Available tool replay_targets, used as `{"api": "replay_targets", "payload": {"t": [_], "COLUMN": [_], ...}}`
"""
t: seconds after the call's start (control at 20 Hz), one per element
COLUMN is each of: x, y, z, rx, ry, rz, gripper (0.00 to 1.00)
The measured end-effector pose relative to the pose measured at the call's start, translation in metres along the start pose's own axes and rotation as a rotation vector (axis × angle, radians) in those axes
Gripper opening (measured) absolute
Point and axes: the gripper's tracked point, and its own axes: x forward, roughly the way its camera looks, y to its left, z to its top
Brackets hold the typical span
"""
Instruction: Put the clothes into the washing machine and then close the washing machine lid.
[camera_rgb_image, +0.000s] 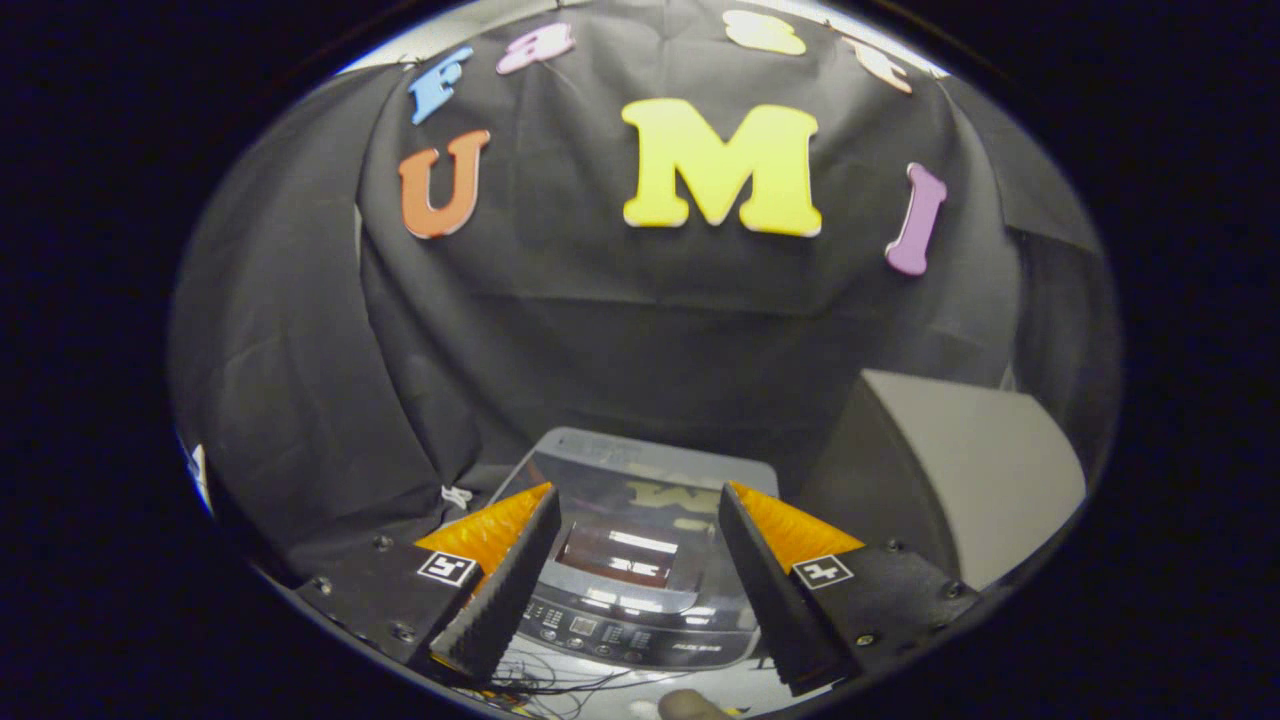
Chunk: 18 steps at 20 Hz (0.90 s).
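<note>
I am working in a staged recording booth, not a real laundry room. Black cloth (640, 330) hangs in folds as the back and side walls, draped rather than built. A small top-loading washer (640, 520) sits low against it, its lid shut and glossy, a control panel (625, 628) along the near edge. Loose thin wires (560, 685) trail in front. A plain grey box (960, 480) stands to the washer's right.

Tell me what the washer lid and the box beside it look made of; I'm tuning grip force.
Washer lid: glossy glass or hard plastic, judging by its mirror-like reflections. Box: matte grey, probably plastic or painted board; no sheen. The open gripper holds nothing.
</note>
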Motion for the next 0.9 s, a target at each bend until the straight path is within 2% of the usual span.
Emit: {"api": "replay_targets", "payload": {"t": [0.15,0.45,0.65,0.9], "x": [-0.054,-0.135,-0.181,-0.233], "y": [-0.033,-0.106,-0.169,-0.252], "z": [0.03,0.057,0.037,-0.015], "rx": [0.009,0.095,0.132,0.129], "ry": [-0.122,-0.248,-0.283,-0.289], "rz": [-0.009,-0.031,-0.075,-0.162], "gripper": [0.99,1.0,1.0,1.0]}}
